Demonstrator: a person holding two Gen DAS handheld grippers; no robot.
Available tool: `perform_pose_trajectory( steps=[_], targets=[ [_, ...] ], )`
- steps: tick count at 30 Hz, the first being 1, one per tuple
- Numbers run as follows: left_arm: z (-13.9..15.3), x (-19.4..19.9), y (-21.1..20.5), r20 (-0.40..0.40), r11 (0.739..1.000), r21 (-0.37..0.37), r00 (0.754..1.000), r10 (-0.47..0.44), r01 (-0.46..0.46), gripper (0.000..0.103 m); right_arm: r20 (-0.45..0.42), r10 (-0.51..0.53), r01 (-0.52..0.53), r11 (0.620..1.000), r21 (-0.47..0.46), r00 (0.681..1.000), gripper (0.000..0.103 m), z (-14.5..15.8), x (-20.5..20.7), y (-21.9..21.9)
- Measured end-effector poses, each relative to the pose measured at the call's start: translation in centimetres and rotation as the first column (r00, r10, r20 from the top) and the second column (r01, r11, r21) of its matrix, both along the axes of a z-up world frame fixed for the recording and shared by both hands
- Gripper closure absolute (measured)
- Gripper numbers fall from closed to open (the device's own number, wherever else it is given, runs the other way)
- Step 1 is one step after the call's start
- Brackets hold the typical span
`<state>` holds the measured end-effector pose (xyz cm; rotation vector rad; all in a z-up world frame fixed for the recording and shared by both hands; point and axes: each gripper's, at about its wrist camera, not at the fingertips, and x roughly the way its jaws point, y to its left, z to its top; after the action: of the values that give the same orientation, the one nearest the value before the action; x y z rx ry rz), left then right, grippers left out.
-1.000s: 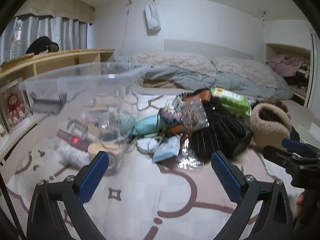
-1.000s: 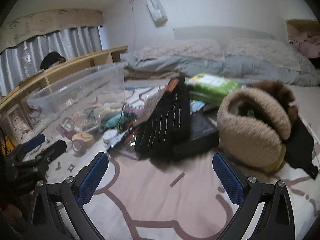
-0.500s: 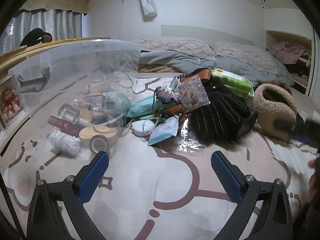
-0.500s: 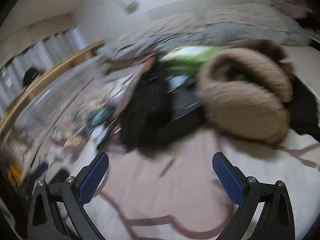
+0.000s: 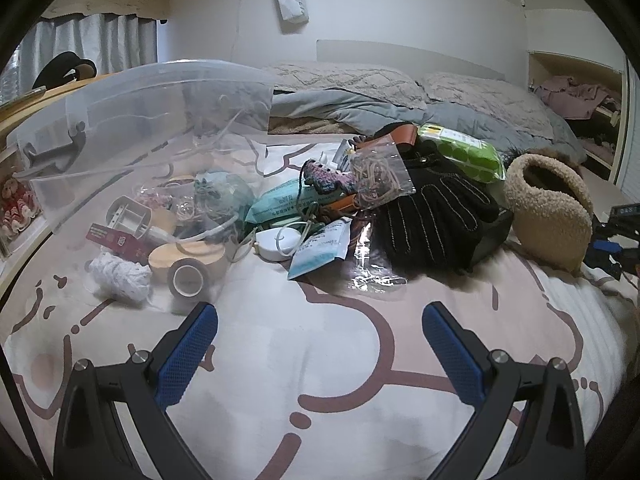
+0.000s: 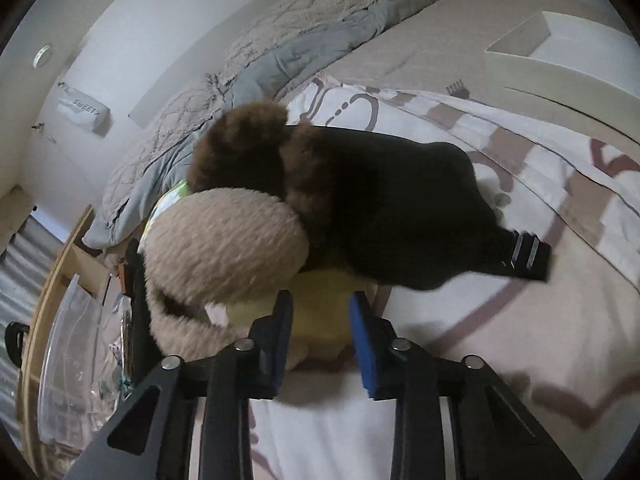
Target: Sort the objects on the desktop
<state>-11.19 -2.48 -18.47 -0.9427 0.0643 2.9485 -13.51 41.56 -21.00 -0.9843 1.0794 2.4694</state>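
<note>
Right wrist: right gripper (image 6: 320, 312) pinching yellow item (image 6: 316, 312) (narrow gap)

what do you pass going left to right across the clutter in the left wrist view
white yarn ball → tape roll → white round case → black glove → fuzzy beige hat → right gripper at the edge
</note>
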Motion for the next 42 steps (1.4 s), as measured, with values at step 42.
perform_pose_trajectory(
  steps=[42],
  targets=[
    [-0.5, -0.5, -0.2, 0.04, 0.999, 0.046, 0.999, 0.001, -0.003, 0.0, 0.011, 0.395, -0.395, 0.918, 0.026, 0.919, 0.075, 1.8, 4.6, -15.6]
  ],
)
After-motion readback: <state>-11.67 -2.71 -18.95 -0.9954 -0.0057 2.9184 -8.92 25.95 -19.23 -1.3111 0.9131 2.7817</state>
